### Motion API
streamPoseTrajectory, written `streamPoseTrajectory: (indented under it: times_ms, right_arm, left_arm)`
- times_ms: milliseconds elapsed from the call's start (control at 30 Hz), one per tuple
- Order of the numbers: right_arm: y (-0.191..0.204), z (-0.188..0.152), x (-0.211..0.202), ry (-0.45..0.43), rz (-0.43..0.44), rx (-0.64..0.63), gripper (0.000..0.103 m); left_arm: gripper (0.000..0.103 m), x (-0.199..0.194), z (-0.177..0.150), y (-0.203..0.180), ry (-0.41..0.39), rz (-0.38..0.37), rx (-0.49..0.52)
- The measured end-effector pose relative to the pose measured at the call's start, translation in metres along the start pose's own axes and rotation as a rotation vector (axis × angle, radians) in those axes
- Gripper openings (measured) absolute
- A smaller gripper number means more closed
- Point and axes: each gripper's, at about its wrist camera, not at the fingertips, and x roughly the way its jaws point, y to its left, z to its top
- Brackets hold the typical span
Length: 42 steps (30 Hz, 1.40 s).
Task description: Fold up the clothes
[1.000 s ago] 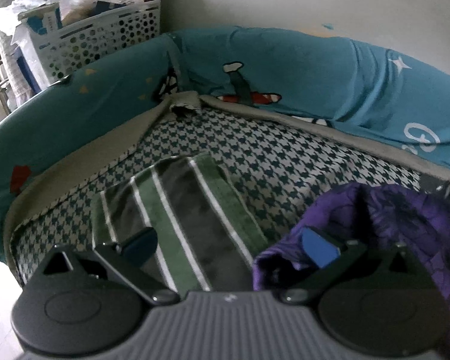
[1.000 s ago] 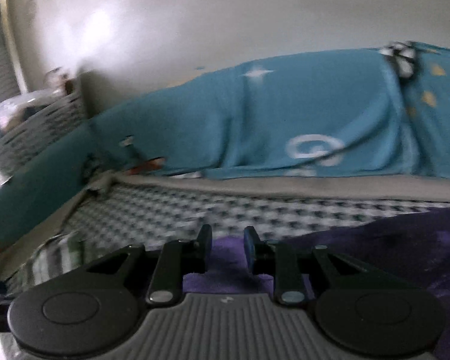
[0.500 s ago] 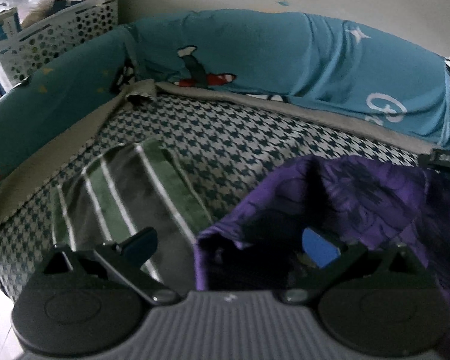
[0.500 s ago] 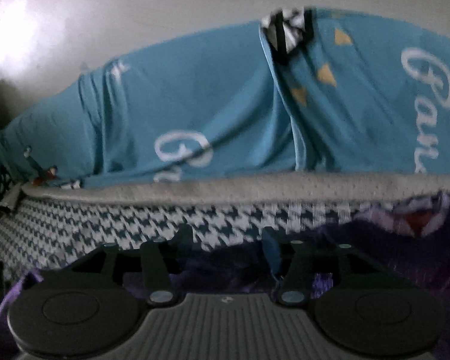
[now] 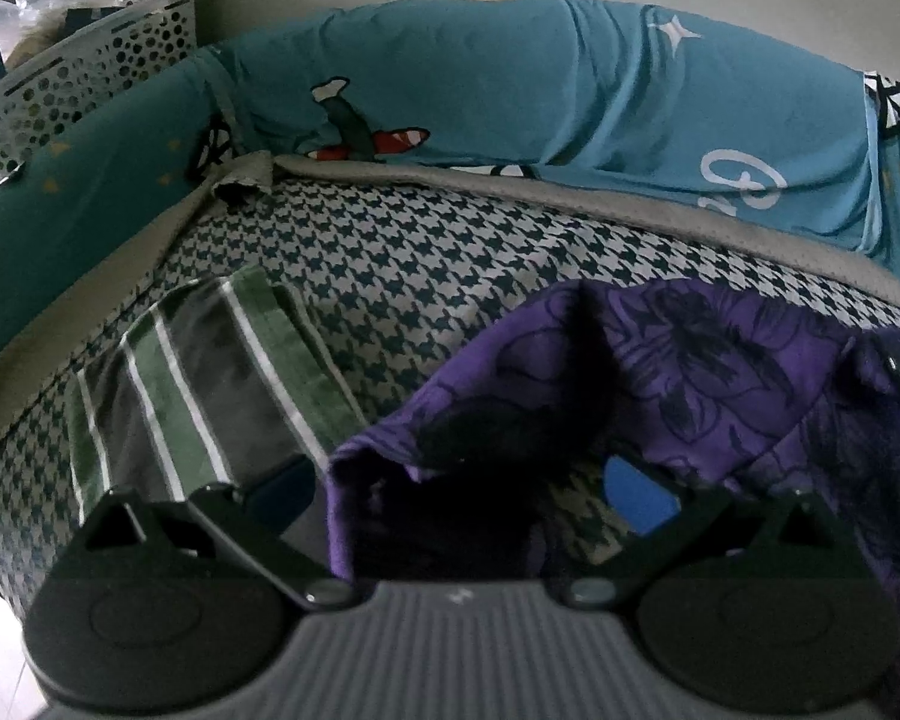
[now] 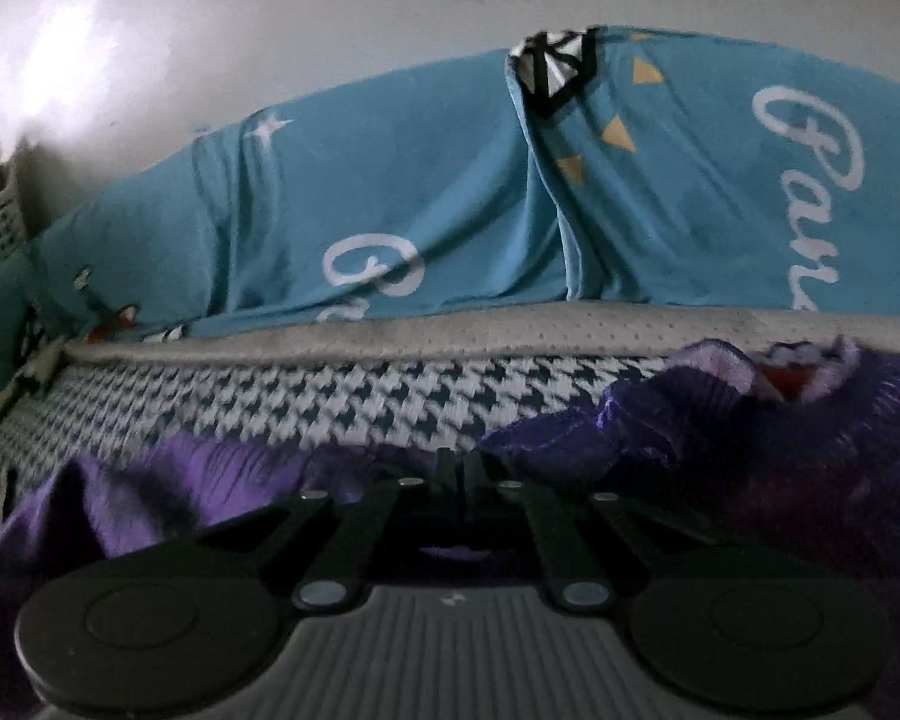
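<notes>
We have the purple floral garment [image 5: 690, 360] bunched and lifted at the near side of the houndstooth seat cushion [image 5: 420, 252], its cloth humped into a loose peak with a dark hollow underneath, so it is plainly not a flat, squared packet right now; in the right wrist view the same purple cloth [image 6: 720, 438] lies rumpled across the cushion [image 6: 270, 396], with a paler collar-like edge showing near the back. Just beside it on our left sits the green striped piece [image 5: 210, 372], and that one lies flat with straight edges, looking like a folded item set down on the seat, so we judge one piece is folded and the purple one is mid-fold, with smoothing and at least one more fold left. Our right gripper [image 6: 453, 471] has its jaws pressed together at the cloth's edge, and it looks clamped on the purple garment, though the pinch point itself is dark. Our left gripper [image 5: 468, 492] stands with its jaws wide apart, the purple fabric draped between them and nothing pinched. Behind runs the grey trim [image 5: 630, 204] of the seat, then the teal printed cover [image 5: 510, 78] over the backrest, and a white perforated basket [image 5: 90, 78] at far left.
</notes>
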Motion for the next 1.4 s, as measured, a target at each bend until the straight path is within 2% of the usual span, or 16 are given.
streamPoseTrajectory:
  times_ms: [267, 367, 467, 700, 867, 933, 1033, 1133, 1267, 1367, 1400]
  right_arm:
    - [0.007, -0.040, -0.047, 0.027, 0.013, -0.129, 0.003]
    - [0.010, -0.053, -0.055, 0.080, 0.055, -0.141, 0.003]
    - [0.017, -0.064, -0.062, 0.070, 0.054, -0.220, 0.003]
    - [0.013, -0.028, -0.070, -0.005, 0.159, -0.195, 0.003]
    - [0.020, 0.007, -0.055, -0.062, 0.216, -0.190, 0.007]
    - [0.024, 0.019, -0.042, -0.068, 0.219, -0.201, 0.012]
    - [0.024, 0.035, -0.017, -0.024, 0.248, -0.157, 0.025]
    - [0.028, 0.042, 0.011, 0.057, 0.315, -0.133, 0.038]
    - [0.037, 0.040, 0.038, 0.123, 0.363, -0.130, 0.042]
    - [0.043, 0.036, 0.051, 0.179, 0.397, -0.132, 0.042]
    - [0.045, 0.034, 0.053, 0.194, 0.413, -0.135, 0.039]
  left_arm:
    - [0.103, 0.005, 0.006, -0.014, -0.014, -0.040, -0.010]
    - [0.103, 0.008, 0.009, -0.020, -0.020, -0.059, -0.019]
    - [0.103, 0.010, 0.013, -0.026, -0.026, -0.078, -0.027]
    - [0.103, 0.009, 0.014, -0.023, -0.019, -0.036, -0.045]
    - [0.103, 0.010, 0.015, -0.015, -0.001, -0.041, -0.069]
    - [0.103, 0.011, 0.015, -0.012, 0.002, -0.042, -0.076]
    - [0.103, 0.011, 0.016, -0.007, 0.007, -0.043, -0.088]
    - [0.103, 0.012, 0.017, -0.002, 0.011, -0.044, -0.100]
    - [0.103, 0.015, 0.018, 0.004, 0.023, -0.028, -0.119]
    - [0.103, 0.016, 0.018, 0.006, 0.024, -0.019, -0.125]
    - [0.103, 0.016, 0.019, 0.005, 0.025, -0.015, -0.123]
